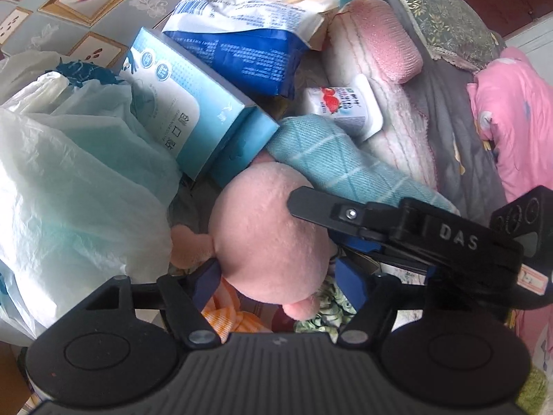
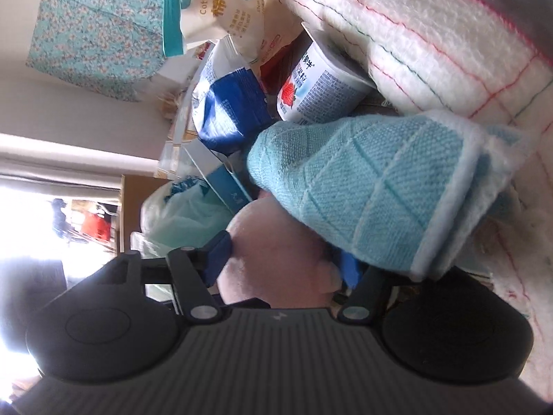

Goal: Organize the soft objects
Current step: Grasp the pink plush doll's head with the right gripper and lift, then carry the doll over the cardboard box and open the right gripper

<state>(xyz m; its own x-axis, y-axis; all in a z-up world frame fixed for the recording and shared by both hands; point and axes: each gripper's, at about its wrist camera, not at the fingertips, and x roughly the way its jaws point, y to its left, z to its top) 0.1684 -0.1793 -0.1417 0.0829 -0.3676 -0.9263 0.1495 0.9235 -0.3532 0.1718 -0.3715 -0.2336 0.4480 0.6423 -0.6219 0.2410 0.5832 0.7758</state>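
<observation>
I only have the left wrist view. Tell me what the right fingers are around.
Observer: The right fingers stand on either side of the pink plush; I cannot tell whether they press it.
Operator: Read me the cream bag's label.
Observer: The cream bag says Cotton Swab.
Operator: Describe the teal towel's far edge.
Observer: The teal towel has a fluffy white border along that edge.

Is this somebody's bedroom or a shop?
Most likely a room at home, perhaps a bedroom, not a shop. A pink plush toy lies in a heap with a blue towel, a strawberry yogurt cup and a pink quilt, all jumbled together.
</observation>
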